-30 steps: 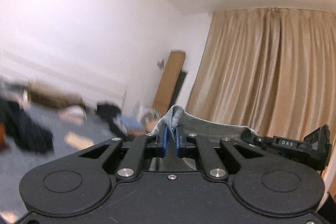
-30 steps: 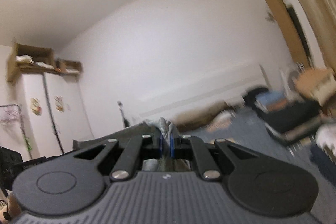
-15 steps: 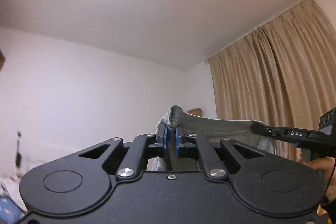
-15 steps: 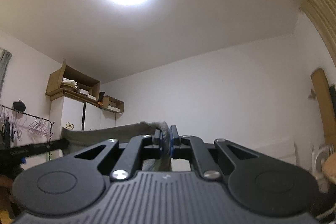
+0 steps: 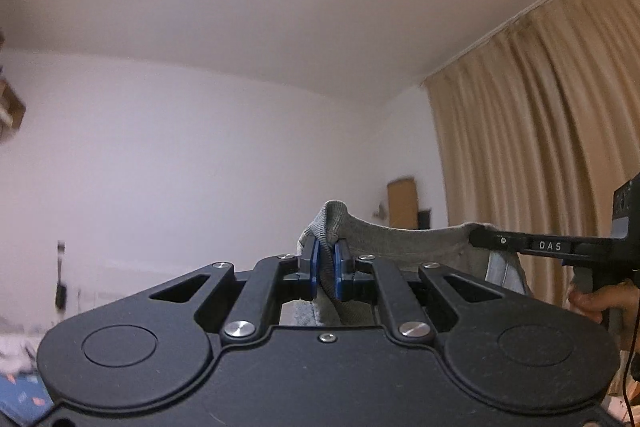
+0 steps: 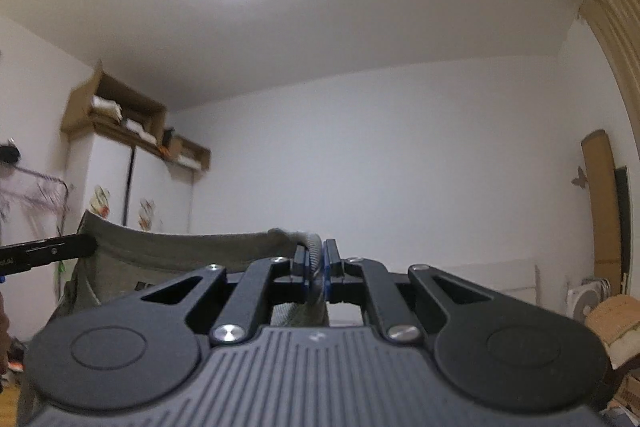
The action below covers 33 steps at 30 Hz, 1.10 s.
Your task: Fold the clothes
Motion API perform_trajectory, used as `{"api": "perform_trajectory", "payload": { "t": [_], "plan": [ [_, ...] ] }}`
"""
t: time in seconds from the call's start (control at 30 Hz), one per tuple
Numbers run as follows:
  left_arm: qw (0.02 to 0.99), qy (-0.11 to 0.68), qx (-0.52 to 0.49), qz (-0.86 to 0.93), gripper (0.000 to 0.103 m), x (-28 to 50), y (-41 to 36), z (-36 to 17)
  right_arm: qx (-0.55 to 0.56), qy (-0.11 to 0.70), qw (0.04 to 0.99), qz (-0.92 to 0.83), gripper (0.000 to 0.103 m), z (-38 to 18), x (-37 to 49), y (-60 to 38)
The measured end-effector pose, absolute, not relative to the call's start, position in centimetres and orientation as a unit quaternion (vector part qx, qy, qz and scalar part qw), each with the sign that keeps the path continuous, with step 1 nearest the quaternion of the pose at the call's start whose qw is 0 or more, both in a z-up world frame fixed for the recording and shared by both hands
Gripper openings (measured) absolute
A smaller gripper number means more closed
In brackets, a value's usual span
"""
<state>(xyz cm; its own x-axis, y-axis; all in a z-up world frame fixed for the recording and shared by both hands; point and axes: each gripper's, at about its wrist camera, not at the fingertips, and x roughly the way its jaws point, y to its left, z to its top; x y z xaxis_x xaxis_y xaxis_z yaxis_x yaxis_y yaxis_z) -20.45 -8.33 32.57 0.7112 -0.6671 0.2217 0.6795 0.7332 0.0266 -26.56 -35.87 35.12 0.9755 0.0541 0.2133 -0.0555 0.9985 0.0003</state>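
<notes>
In the left wrist view, the left gripper [image 5: 327, 269] sits at lower centre of the frame, its blue pads [image 5: 315, 267] pressed together on a ribbed edge of a grey garment [image 5: 400, 247]. From there the cloth runs rightward as a slightly sagging band to the right gripper [image 5: 476, 238], which enters from the right edge and is pinched on the far end of the same edge; a hand [image 5: 600, 301] grips its handle at lower right. Both cameras tilt upward, so ceiling, white wall and the beige curtain [image 5: 540, 147] fill the upper frame, and the rest of the garment hangs below out of sight. In the right wrist view the left gripper shows as a dark bar at the left edge, the grey cloth spans the lower middle, and the right gripper's own jaws at centre are clamped on the rolled hem, with a white wardrobe [image 6: 128, 187] at left. This looks like the garment held up by one edge and spread between the two tongs; whether it is about to be shaken out or laid down for a fold cannot be told. To do it well, I would keep both grips firm, hold the two ends level, and take up the sag so the cloth hangs flat, without twist.
</notes>
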Motion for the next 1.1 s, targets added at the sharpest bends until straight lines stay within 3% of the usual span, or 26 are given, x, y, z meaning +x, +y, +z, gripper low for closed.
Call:
{"api": "perform_trajectory", "payload": {
  "t": [0.37,0.63,0.7,0.8,0.83,0.9,0.97,1.1],
  "plan": [
    [0.943,0.023,0.015,-0.330,0.008,-3.4,-16.5,23.8,0.007,-0.009,1.000,-0.024,0.006,25.1,-7.6,-38.9],
    [0.933,0.179,0.012,-0.311,0.008,6.6,-20.5,9.0,0.023,0.117,0.992,-0.042,0.007,11.7,2.4,-38.0],
    [0.927,0.235,0.001,-0.293,0.015,8.5,-20.4,4.9,0.037,0.154,0.986,-0.044,0.009,8.1,4.3,-38.1],
    [0.908,0.316,-0.013,-0.274,0.017,9.9,-16.9,-0.7,0.057,0.215,0.973,-0.054,0.013,3.1,5.9,-38.7],
    [0.908,0.319,-0.011,-0.273,0.017,9.4,-14.2,-2.1,0.058,0.236,0.968,-0.058,0.014,1.9,6.2,-38.8],
    [0.909,0.318,-0.008,-0.271,0.038,8.3,-12.6,-3.6,0.060,0.266,0.960,-0.064,0.016,-0.1,5.9,-39.0],
    [0.909,0.313,-0.012,-0.273,0.047,7.7,-11.6,-4.4,0.067,0.269,0.959,-0.064,0.020,-1.0,4.1,-39.2],
    [0.909,0.305,-0.034,-0.281,0.047,4.2,-11.9,-3.6,0.092,0.244,0.964,-0.055,0.037,-1.3,-0.9,-39.1]
  ]
}}
